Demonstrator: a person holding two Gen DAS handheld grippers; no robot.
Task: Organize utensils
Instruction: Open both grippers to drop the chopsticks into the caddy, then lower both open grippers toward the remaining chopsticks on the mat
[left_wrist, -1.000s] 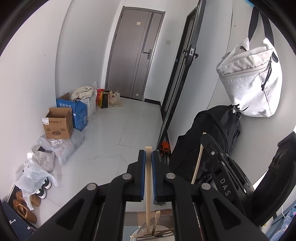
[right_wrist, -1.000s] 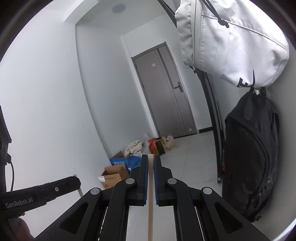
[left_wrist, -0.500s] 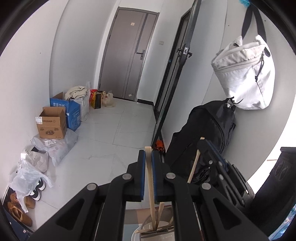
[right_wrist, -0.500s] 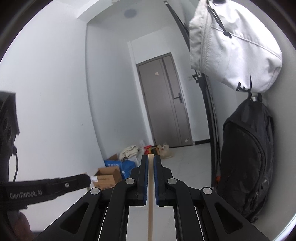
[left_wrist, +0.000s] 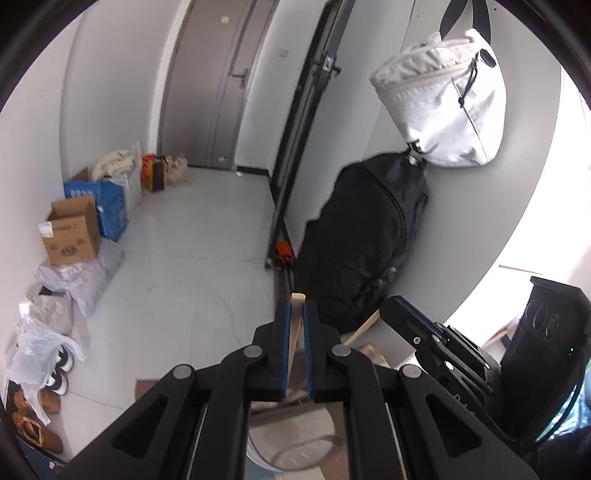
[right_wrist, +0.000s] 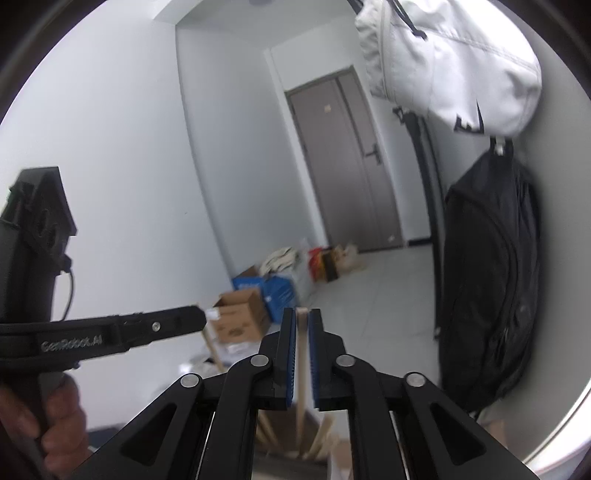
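Note:
My left gripper is shut on a pale wooden utensil handle that runs down toward a white holder at the bottom edge. My right gripper has a second wooden handle standing between its blue pads. Its jaws are opening, and thin gaps show on both sides of the handle. That handle's lower end sits among other wooden utensils in the holder below. In the right wrist view the left gripper reaches in from the left, held by a hand. The right gripper shows at the right of the left wrist view.
A black backpack leans on the wall under a hanging white bag. Cardboard boxes, plastic bags and shoes line the left wall. A grey door closes the hallway's far end, with tiled floor between.
The right gripper has come forward and down over the holder, and its pads have parted slightly around the handle. The left gripper has tipped downward, still clamped on its handle.

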